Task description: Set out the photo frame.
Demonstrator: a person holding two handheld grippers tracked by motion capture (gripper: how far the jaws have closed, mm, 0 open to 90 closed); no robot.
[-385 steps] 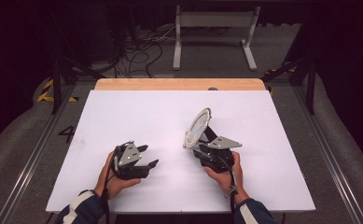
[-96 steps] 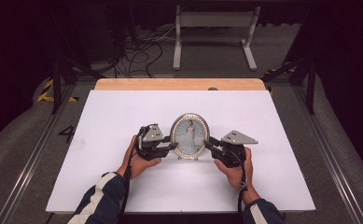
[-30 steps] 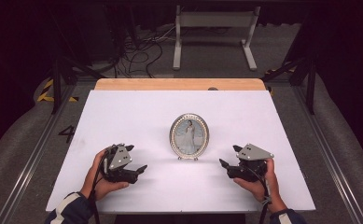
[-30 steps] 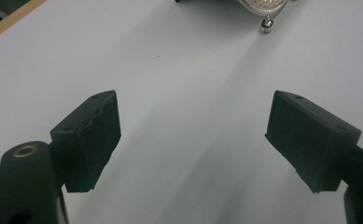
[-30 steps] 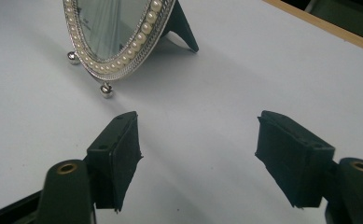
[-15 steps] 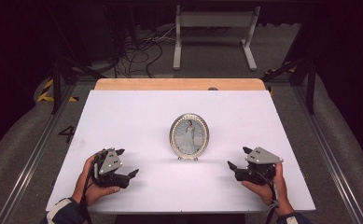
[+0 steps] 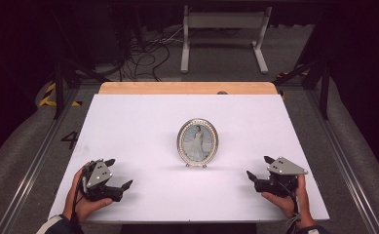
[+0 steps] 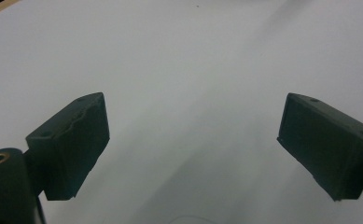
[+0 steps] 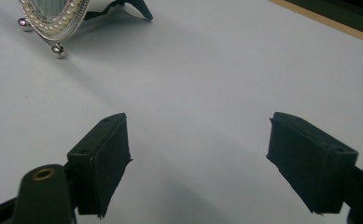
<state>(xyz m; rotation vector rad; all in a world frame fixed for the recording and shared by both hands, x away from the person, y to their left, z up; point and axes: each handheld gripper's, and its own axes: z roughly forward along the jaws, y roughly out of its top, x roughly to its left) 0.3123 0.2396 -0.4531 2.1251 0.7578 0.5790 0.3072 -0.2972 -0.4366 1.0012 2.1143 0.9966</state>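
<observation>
Left gripper (image 7: 113, 176): at the near left corner of the white tabletop (image 7: 143, 122), held low in the person's hand. Its jaws have just been opening and now stand wide apart, nothing between them, only bare tabletop ahead in the left gripper view.
Right gripper (image 7: 261, 168): at the near right edge, mirrored to the left one. Its jaws have also just been opening and stand wide with nothing between them; they touch nothing.
Why so: both hands seem parked well clear of the work, which reads as a finished placement.
Picture frame (image 7: 197, 142): oval, pearl-rimmed, upright at mid-tabletop between the two grippers and well apart from both, facing the person. In the right gripper view its small ball feet (image 9: 58, 50) rest on the tabletop and a dark back prop (image 9: 139, 8) braces it, so it stands unaided.
Beyond: a wooden strip (image 7: 187, 87) along the far edge.
</observation>
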